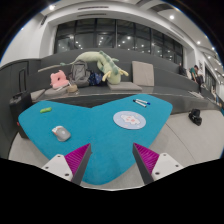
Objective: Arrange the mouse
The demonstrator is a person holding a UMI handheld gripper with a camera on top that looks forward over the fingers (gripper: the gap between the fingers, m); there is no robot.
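Looking forward along my hand-held gripper point(110, 160), I see its two fingers spread wide apart with nothing held between them, the magenta pads point(77, 157) facing inward at either side. Between and just beyond the fingers lies a teal mat point(95, 135) spread over the pale counter point(185, 140). The mouse point(61, 132), small and grey, rests on the mat ahead of my left finger, well clear of it. Off to the right on the same mat sits a round white disc point(129, 120), apart from the mouse. Farther back a small teal object point(141, 102) lies on the darker far surface. Beyond that, stuffed toys are piled together: a pink one point(60, 79) and a pale green one point(103, 65) among them, with dark windows point(120, 38) behind.
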